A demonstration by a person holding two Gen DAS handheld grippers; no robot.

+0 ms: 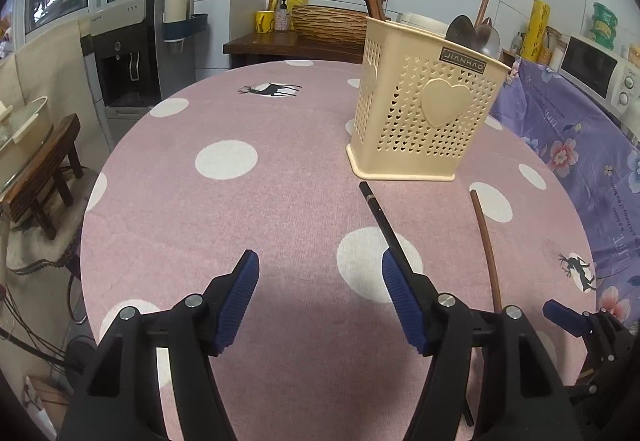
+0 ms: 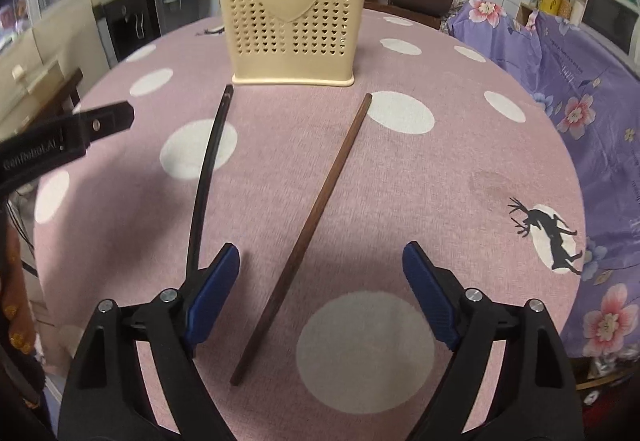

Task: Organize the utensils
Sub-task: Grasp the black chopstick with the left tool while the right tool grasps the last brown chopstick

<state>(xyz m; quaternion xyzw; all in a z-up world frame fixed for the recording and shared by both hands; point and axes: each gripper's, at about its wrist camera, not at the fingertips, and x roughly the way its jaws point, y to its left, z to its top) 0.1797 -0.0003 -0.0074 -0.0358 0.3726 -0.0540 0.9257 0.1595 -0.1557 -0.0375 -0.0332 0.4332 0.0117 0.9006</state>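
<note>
— Where are the chopsticks?
— Black chopstick (image 2: 208, 169) and brown chopstick (image 2: 316, 209) lie mid-table (image 2: 460, 201), before the cream holder (image 2: 292, 17).
— The grippers?
— Left gripper (image 1: 320, 293) and right gripper (image 2: 320, 293): jaws apart, holding nothing.

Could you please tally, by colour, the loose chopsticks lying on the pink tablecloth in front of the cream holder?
Black chopstick: 1
Brown wooden chopstick: 1
Total: 2 loose chopsticks, both on the pink polka-dot tablecloth before the cream perforated plastic holder.

Left tool (image 1: 320, 273) and right tool (image 2: 320, 265) gape, seemingly tilted downward.
</note>
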